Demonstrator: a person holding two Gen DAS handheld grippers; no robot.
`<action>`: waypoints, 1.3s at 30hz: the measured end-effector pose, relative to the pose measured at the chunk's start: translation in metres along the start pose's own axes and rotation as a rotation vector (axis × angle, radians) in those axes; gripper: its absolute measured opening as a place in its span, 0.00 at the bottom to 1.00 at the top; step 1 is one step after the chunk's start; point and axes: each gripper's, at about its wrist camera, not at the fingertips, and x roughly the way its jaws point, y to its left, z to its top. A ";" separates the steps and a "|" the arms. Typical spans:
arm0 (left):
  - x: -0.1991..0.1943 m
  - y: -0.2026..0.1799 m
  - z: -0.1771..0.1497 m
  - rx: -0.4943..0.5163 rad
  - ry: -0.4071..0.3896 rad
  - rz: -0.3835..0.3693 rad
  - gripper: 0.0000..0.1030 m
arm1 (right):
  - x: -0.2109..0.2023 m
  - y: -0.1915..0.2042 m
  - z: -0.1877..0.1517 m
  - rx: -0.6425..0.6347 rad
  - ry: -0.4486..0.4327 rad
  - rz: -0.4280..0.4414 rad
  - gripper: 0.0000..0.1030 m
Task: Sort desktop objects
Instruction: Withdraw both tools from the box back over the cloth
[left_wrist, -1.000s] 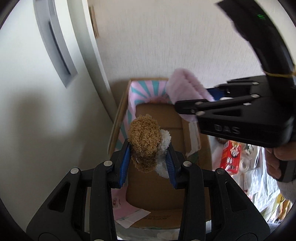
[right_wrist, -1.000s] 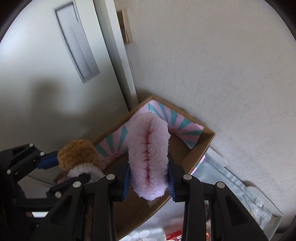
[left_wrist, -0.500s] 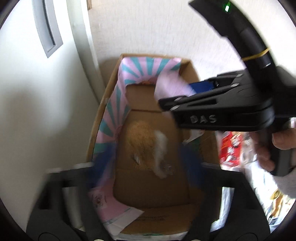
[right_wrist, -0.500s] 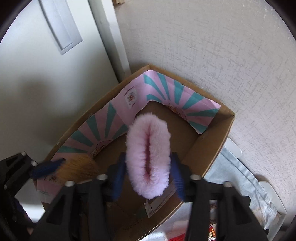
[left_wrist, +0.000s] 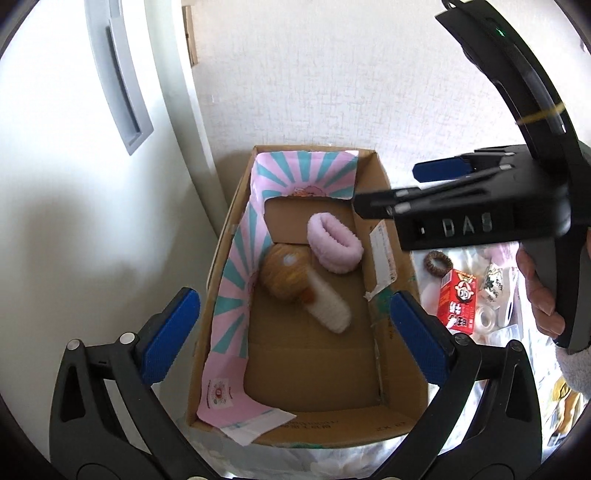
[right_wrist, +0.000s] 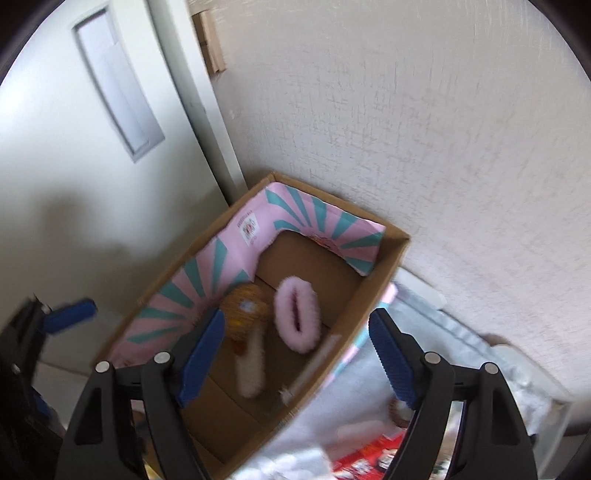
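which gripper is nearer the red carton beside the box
Right. The right gripper hangs just above and behind the red carton; the left gripper is centred over the cardboard box.

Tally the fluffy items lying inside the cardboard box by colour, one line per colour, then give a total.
Inside the cardboard box:
Pink: 1, the pink fluffy band
Brown and white: 1, the brown and white plush piece
Total: 2
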 end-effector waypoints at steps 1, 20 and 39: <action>-0.004 -0.001 -0.001 0.003 -0.007 0.001 1.00 | -0.005 0.000 -0.002 -0.006 -0.007 -0.002 0.75; -0.072 -0.066 0.014 0.131 -0.146 -0.073 1.00 | -0.135 -0.051 -0.069 0.112 -0.166 -0.143 0.75; -0.052 -0.175 0.007 0.292 -0.081 -0.186 1.00 | -0.187 -0.129 -0.219 0.335 -0.082 -0.388 0.75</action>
